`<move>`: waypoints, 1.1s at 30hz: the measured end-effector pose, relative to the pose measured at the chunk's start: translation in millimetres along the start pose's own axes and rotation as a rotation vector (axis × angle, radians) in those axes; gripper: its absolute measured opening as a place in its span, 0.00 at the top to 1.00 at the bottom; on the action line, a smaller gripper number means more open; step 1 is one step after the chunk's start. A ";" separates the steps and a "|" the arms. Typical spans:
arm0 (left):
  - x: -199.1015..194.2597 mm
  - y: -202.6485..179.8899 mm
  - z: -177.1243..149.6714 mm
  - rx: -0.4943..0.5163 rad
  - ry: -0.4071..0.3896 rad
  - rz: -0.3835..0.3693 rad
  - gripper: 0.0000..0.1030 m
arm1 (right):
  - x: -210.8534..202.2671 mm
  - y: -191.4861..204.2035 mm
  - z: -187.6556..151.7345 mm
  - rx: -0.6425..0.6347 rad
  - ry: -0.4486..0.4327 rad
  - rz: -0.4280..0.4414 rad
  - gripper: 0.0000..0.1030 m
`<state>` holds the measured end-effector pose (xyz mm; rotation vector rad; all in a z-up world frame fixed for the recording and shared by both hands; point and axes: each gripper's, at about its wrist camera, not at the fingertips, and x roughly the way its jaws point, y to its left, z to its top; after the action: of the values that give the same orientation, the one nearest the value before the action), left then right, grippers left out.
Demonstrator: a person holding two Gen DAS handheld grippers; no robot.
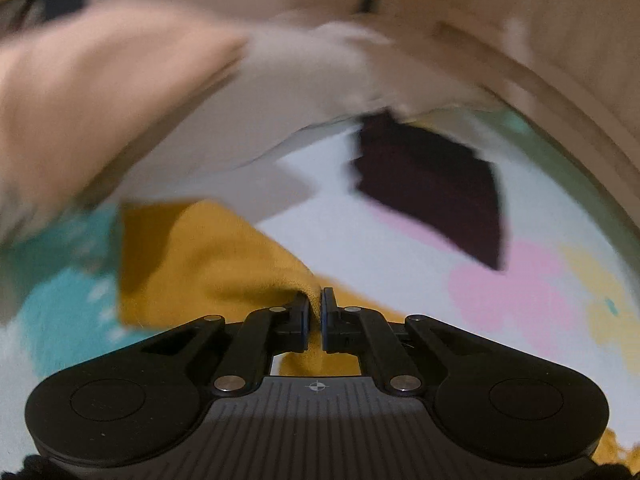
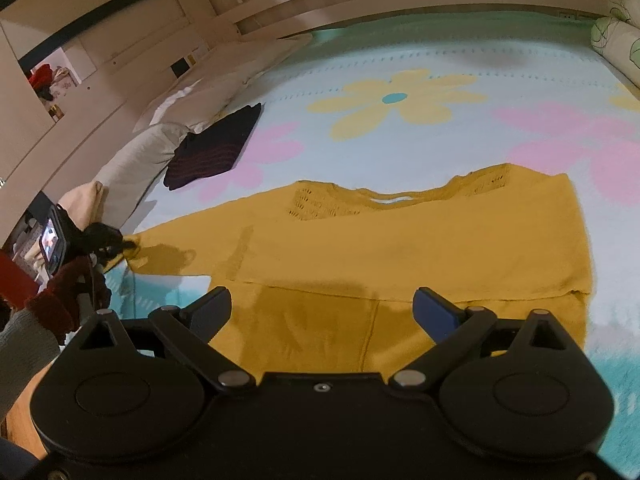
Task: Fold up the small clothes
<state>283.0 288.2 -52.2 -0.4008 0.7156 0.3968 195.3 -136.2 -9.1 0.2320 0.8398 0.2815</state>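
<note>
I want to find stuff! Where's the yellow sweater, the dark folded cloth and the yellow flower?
yellow sweater (image 2: 400, 240): right wrist view, middle of its body.
dark folded cloth (image 2: 216, 148): right wrist view, its top face.
yellow flower (image 2: 396, 98): right wrist view, its teal centre.

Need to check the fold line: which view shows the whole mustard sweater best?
The right wrist view: the mustard sweater lies spread on the bedspread, neckline and sleeve visible. The left wrist view is blurred and shows only a sleeve end pinched in the left gripper.
</note>
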 end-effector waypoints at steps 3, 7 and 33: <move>-31.0 -52.4 1.4 0.095 -0.041 -0.083 0.95 | -2.7 -5.0 2.0 0.017 -0.008 -0.012 0.05; -73.0 -131.5 -22.0 0.266 -0.079 -0.208 0.95 | -11.4 -15.5 4.7 0.051 -0.030 -0.020 0.05; -103.2 -234.7 -112.2 0.444 0.197 -0.531 0.73 | -29.1 -75.4 13.5 0.235 -0.087 -0.071 0.05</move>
<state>262.9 12.7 -7.0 -0.1951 0.8304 -0.3061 198.6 -217.8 -3.5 0.4297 0.7929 0.1053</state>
